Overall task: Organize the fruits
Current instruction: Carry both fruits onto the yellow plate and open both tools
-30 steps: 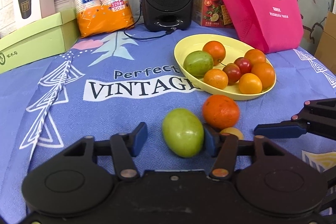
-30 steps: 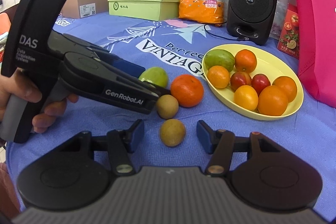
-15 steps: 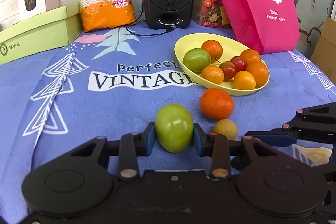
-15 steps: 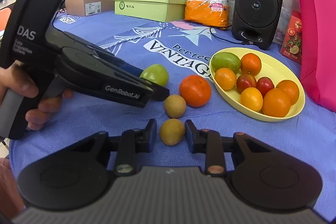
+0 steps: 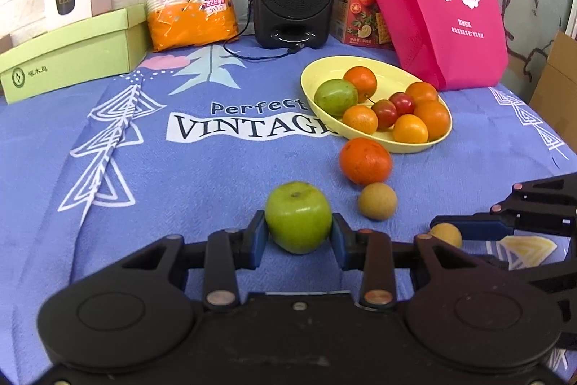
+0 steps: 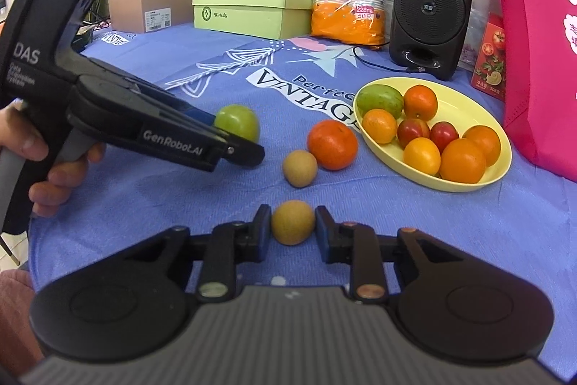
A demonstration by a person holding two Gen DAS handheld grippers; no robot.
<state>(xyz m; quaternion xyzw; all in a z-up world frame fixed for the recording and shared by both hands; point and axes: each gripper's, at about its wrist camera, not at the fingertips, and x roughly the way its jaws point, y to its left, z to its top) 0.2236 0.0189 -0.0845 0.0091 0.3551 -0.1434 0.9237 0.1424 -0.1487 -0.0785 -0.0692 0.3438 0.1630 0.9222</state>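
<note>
Both grippers black plastic, blue finger pads, copper-coloured pivot screws. Left gripper (image 6: 230, 132) reads "DAS" and "GenRobot.AI" in white, grey handle.

Green fruit (image 5: 298, 217), tan fruit (image 6: 292, 222), orange mandarin (image 5: 365, 161), pale yellow bowl (image 5: 317, 74), blue printed tablecloth (image 5: 216, 175)

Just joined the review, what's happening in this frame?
A person is sorting fruit with handheld tongs in each hand. The left tongs are shut on a green apple, the right tongs on a small tan round fruit. An orange and another tan fruit lie on the blue cloth, beside the yellow bowl that holds the rest.
</note>
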